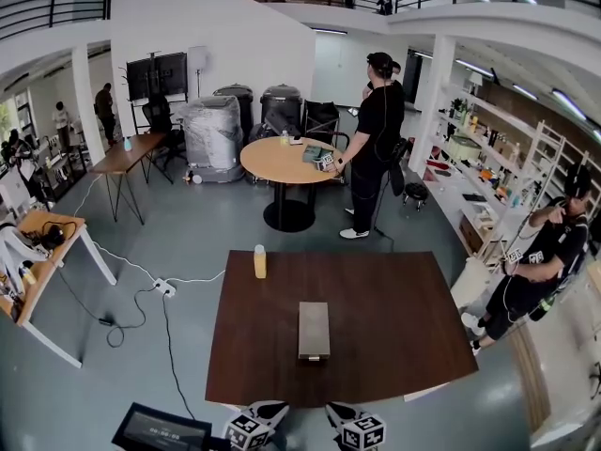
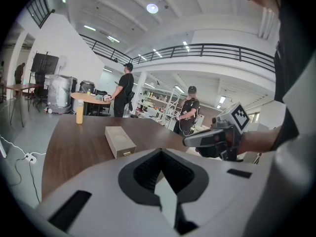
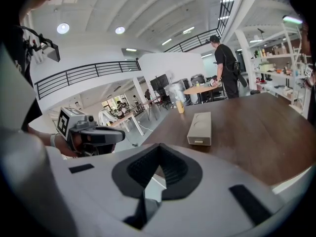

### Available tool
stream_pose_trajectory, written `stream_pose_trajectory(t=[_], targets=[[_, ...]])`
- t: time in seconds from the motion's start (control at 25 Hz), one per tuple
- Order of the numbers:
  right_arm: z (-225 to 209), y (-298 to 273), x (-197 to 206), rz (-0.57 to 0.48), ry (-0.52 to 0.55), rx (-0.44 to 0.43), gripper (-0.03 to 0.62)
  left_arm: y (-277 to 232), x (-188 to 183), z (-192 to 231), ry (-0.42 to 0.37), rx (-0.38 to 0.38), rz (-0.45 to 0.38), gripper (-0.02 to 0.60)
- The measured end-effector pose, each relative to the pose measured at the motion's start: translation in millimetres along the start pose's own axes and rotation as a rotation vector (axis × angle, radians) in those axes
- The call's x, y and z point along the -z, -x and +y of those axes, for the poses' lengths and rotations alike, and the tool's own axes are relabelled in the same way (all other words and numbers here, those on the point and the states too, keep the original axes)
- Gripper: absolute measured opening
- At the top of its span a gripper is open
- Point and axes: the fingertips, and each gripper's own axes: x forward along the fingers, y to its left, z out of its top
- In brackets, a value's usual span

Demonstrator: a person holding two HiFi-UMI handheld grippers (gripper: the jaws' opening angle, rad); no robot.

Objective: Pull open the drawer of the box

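The box (image 1: 314, 330) lies mid-table (image 1: 394, 289), drawer closed and facing the near edge. The left gripper (image 1: 267, 409) and right gripper (image 1: 340, 411) hover at that edge, jaws pressed together, empty. A bottle (image 1: 260, 261) stands near the far left corner.

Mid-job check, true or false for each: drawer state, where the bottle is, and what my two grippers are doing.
1. The box has its drawer pulled out. False: it sits closed, flush with the box.
2. A bottle stands on the table near its far left corner. True.
3. The right gripper grips the box. False: it is shut on nothing, short of the box.
4. The left gripper is shut and empty. True.
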Motion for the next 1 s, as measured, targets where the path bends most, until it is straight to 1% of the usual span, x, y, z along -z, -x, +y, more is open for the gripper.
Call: stream_pose_trajectory(t=[0.16, 0.28, 0.32, 0.36, 0.48, 0.52, 0.64, 0.76, 1.0], targets=[[-15.1, -26.6, -3.6, 0.041, -0.009, 0.035, -0.014, -6.6, -7.4, 27.0, 0.012, -0.014, -0.004, 0.006], [-19.7, -48.4, -9.2, 0.047, -0.02, 0.022, -0.014, -7.7, -11.1, 48.7, 0.017, -0.041, 0.015, 0.006], [-20.4, -55.2, -11.2, 0.052, -0.023, 0.014, 0.004, -8.5, -12.0, 56.4, 0.021, -0.054, 0.023, 0.006], [-21.0, -61.2, -12.5, 0.059, -0.024, 0.009, 0.006, -8.9, -12.7, 63.3, 0.028, -0.064, 0.029, 0.006], [-25.2, -76.8, -10.8, 0.083, -0.022, 0.017, 0.009, -9.9, -12.7, 79.7, 0.047, -0.079, 0.03, 0.006], [-27.4, -82.0, -11.4, 0.088, -0.019, 0.024, 0.021, -10.8, -14.0, 85.0, 0.048, -0.08, 0.027, 0.006], [-39.1, -95.4, -20.1, 0.099, -0.02, 0.056, 0.032, -16.6, -29.6, 96.7, 0.025, -0.067, 0.006, 0.006], [-48.7, -106.4, -24.3, 0.129, -0.043, 0.094, 0.036, -18.5, -45.6, 102.6, 0.011, -0.055, -0.002, 0.006], [-62.1, -128.6, -16.7, 0.179, -0.098, 0.172, 0.069, -11.6, -45.0, 127.2, 0.05, -0.071, 0.019, 0.006]])
